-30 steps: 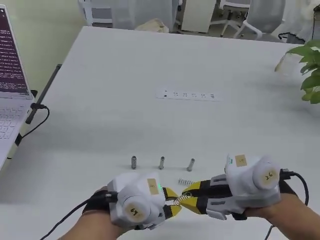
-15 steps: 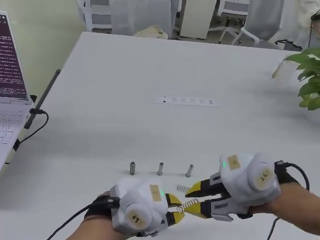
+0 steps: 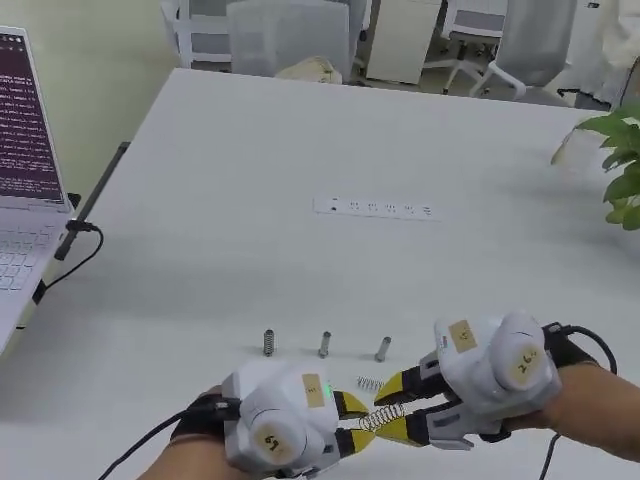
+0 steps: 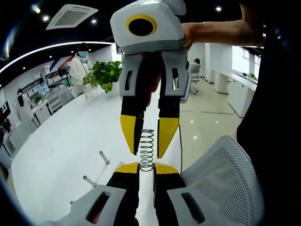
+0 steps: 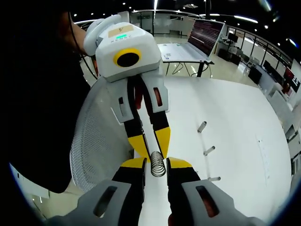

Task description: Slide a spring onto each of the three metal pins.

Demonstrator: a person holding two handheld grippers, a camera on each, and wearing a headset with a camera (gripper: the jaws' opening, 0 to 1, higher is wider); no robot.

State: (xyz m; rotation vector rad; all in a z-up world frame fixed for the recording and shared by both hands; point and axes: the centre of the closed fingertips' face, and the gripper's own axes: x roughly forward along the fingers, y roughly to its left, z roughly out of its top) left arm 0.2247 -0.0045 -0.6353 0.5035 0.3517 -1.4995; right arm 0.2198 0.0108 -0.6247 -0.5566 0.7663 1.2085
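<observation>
Workbench layout — two grippers meet tip to tip at the near edge.
A spring (image 3: 376, 418) spans between the left gripper (image 3: 352, 424) and the right gripper (image 3: 388, 410), above the table (image 3: 250, 150). Just behind them, on the table, lies a loose spring (image 3: 370, 383), then three pins (image 3: 325, 345) standing in a left-to-right row. Farther back sits a power strip (image 3: 372, 208) — laptop (image 3: 20, 200) at far left, plant (image 3: 620, 150) at far right.

the left tongs (image 4: 146, 168) and right tongs (image 5: 157, 165) point at each other tip to tip, low in front of the person, held by the gloved left hand (image 3: 200, 415) and right hand (image 3: 565, 360). the left pair is pinched onto one end of a spring (image 4: 146, 148). the right pair stands slightly parted around its other end.
</observation>
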